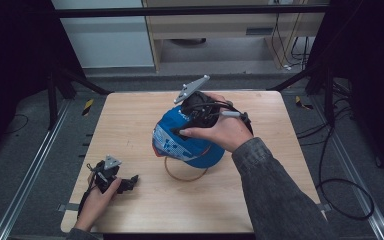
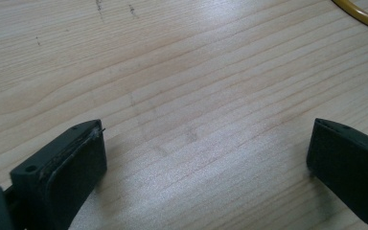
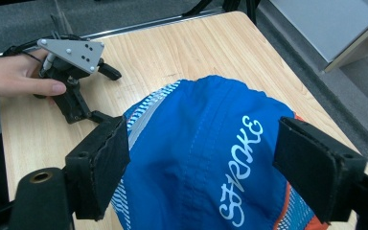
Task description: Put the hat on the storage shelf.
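Note:
A blue cap (image 1: 190, 145) with white lettering and an orange edge lies at the middle of the wooden table (image 1: 130, 125), over a yellow ring (image 1: 182, 176). My right gripper (image 1: 185, 125) hovers over the cap's crown (image 3: 211, 143). Its jaws stand wide apart on either side of the crown, the right pad clear of the fabric, the left close to the cap's striped side. My left gripper (image 1: 127, 182) rests low near the table's front left corner. Its jaws (image 2: 206, 163) are open over bare wood with nothing between them.
The yellow ring's (image 2: 359, 14) arc crosses the top right corner of the left gripper view. Metal rails and black frame legs flank the table, and cables (image 1: 340, 195) lie on the floor at the right. A cabinet stands beyond the far edge.

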A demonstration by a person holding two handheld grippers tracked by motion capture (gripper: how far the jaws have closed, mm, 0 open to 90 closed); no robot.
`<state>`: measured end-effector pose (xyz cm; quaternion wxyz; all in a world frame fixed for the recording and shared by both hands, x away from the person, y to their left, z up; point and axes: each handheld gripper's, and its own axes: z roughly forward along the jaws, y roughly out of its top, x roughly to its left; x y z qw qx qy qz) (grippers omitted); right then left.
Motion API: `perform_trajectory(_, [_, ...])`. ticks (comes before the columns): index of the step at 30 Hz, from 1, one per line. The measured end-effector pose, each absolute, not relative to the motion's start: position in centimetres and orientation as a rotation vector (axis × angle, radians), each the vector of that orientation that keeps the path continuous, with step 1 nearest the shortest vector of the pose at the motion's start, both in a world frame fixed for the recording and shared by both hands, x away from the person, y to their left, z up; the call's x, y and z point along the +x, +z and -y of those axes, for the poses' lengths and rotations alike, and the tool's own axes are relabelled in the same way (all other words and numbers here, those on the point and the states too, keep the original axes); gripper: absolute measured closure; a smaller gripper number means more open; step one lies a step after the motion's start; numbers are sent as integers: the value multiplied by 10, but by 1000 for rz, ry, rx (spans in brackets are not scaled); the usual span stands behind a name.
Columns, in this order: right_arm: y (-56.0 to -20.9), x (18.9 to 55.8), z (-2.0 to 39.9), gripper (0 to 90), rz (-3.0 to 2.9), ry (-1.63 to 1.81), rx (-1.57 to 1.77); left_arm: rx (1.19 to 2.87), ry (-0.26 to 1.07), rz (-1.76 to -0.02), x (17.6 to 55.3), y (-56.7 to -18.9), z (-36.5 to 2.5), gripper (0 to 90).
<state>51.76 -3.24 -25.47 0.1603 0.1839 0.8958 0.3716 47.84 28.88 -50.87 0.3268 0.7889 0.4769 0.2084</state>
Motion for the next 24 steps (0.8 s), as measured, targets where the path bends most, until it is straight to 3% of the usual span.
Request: perform_trajectory(24, [-257, 512, 50, 195, -2545, 1106, 558, 2065, 547, -1248, 478, -509, -289, 0])
